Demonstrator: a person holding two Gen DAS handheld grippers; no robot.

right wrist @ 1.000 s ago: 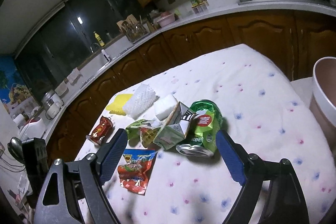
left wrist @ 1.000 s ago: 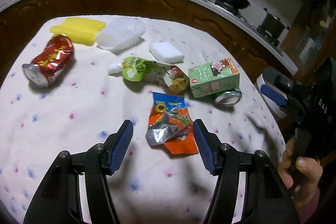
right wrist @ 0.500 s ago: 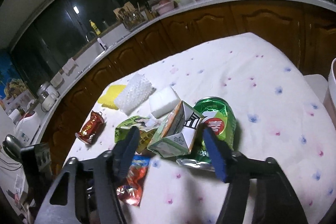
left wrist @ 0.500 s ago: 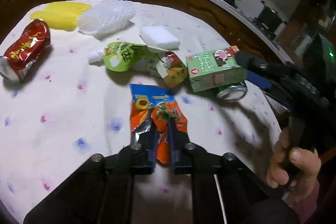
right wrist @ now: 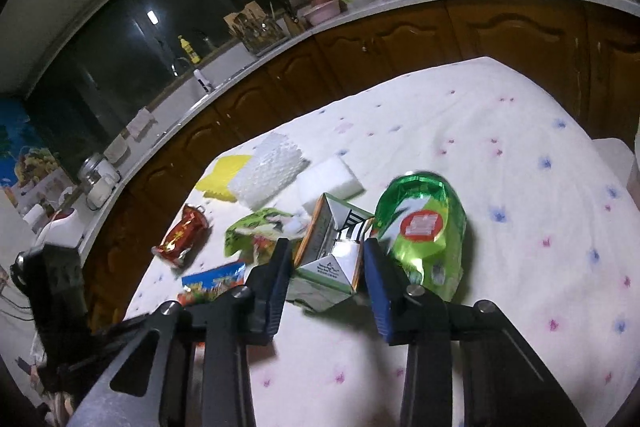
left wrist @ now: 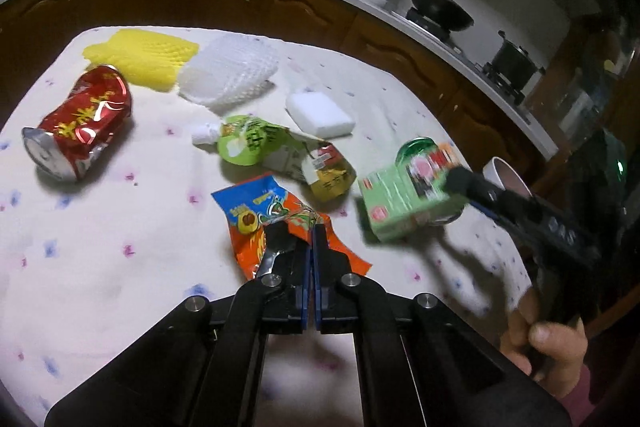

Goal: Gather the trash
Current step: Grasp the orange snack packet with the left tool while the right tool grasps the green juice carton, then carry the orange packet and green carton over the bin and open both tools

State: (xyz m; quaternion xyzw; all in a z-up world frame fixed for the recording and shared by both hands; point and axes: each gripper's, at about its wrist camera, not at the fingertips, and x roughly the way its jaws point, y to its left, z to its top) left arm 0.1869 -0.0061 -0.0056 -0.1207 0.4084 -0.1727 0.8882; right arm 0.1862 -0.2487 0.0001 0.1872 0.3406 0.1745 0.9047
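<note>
Our left fingers [left wrist: 280,247] pinch the orange snack wrapper [left wrist: 256,215] on the bench [left wrist: 100,247]; our right fingers [right wrist: 276,279] clamp the green carton [right wrist: 332,259]. We judge lifting both comes next.

Both matte black grippers, left [left wrist: 311,227] and right [right wrist: 325,259], carry blue-padded jaws and silver screws; a bare hand [left wrist: 544,347] shows perhaps a pink cuff.

Dim kitchen, tablecloth [left wrist: 100,267] lit from above — carton [left wrist: 408,199] motion-blurred, fisheye edges dark, bent.
</note>
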